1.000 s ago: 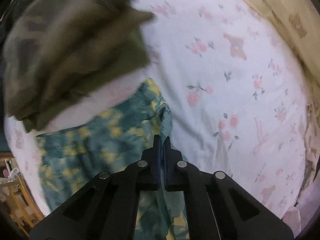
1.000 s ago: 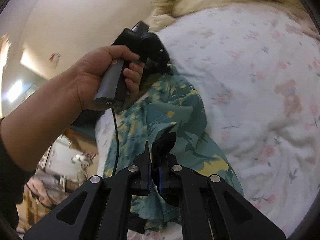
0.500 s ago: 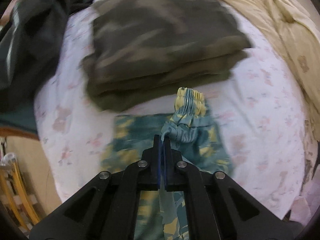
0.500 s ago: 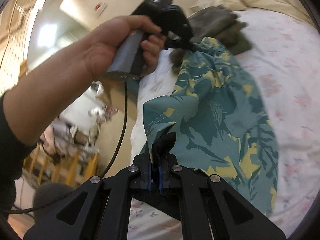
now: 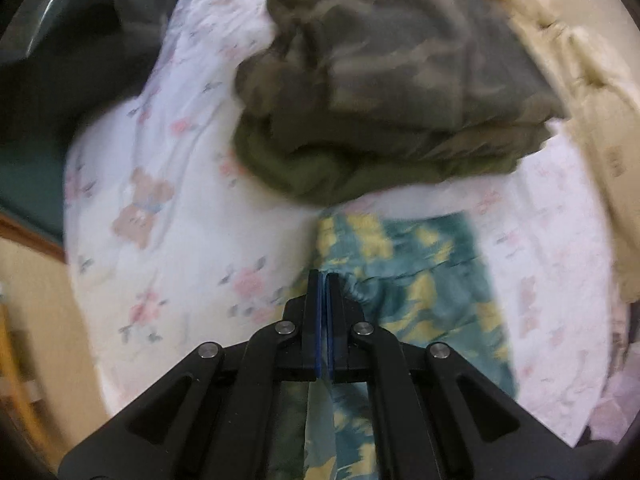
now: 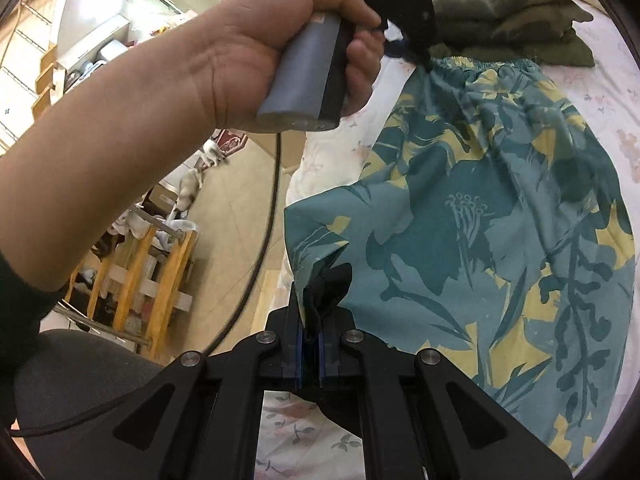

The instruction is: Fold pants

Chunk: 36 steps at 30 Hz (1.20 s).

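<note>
The pants (image 6: 500, 208) are teal with a yellow leaf print and lie spread on the flowered bed sheet (image 5: 168, 184). My left gripper (image 5: 325, 280) is shut on the elastic waistband corner of the pants (image 5: 404, 280); in the right wrist view it shows held in a hand (image 6: 320, 48) at the waistband's left end. My right gripper (image 6: 310, 312) is shut on the hem corner of the pants at the near left edge, with a dark fold of cloth bunched between the jaws.
A stack of folded camouflage clothes (image 5: 392, 92) lies just beyond the waistband, also seen in the right wrist view (image 6: 504, 8). A beige blanket (image 5: 592, 120) lies to the right, dark clothes (image 5: 72, 52) at the far left. The bed edge and floor with a wooden rack (image 6: 152, 276) are left.
Both grippers have carried the pants toward the camouflage stack and lowered them, so the cloth now lies flatter and spread on the sheet. Both stay shut on it.
</note>
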Each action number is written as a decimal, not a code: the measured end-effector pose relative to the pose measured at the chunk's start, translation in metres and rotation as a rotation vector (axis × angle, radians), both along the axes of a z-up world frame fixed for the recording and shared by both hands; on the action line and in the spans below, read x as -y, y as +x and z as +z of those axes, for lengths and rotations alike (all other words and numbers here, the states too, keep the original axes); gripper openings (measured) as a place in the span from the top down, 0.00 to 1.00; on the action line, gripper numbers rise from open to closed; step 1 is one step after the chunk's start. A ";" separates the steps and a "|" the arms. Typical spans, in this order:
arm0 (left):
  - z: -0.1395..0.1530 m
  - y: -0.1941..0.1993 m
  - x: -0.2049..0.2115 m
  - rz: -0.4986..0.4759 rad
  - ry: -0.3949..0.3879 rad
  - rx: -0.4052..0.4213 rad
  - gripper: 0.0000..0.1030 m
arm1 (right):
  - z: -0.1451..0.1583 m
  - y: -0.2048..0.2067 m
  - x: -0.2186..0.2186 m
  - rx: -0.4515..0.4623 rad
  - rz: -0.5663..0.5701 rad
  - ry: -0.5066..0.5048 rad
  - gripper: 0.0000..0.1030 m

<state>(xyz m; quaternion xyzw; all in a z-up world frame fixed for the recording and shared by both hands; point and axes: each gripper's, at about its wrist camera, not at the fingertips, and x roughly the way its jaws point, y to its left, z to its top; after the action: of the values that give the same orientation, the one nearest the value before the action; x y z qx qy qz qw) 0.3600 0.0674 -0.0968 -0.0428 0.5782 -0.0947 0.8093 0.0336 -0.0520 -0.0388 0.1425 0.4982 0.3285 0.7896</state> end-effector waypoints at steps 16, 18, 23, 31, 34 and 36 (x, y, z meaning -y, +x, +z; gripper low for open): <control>0.018 -0.040 -0.082 0.135 0.168 -0.038 0.46 | -0.034 0.002 -0.043 -0.051 0.179 -0.078 0.87; 0.037 -0.065 -0.098 0.157 0.155 -0.015 0.43 | -0.031 -0.004 -0.059 -0.006 0.268 -0.113 0.85; 0.053 -0.121 -0.113 0.200 0.093 -0.022 0.29 | -0.017 -0.046 -0.089 0.010 0.546 -0.110 0.80; 0.019 -0.177 -0.093 0.208 0.063 -0.160 0.28 | 0.005 -0.060 0.007 -0.036 0.397 -0.071 0.79; 0.003 -0.190 -0.093 0.229 0.011 -0.228 0.28 | 0.006 -0.034 0.075 -0.098 0.151 -0.049 0.56; -0.010 -0.199 -0.090 0.238 -0.018 -0.271 0.28 | 0.003 -0.020 0.119 -0.133 -0.011 -0.028 0.34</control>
<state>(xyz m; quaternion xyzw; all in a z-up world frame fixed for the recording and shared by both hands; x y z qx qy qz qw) 0.1610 0.1570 -0.1065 -0.1307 0.6718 0.0032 0.7291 0.0135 -0.1713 -0.0353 0.1555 0.5533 0.3070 0.7586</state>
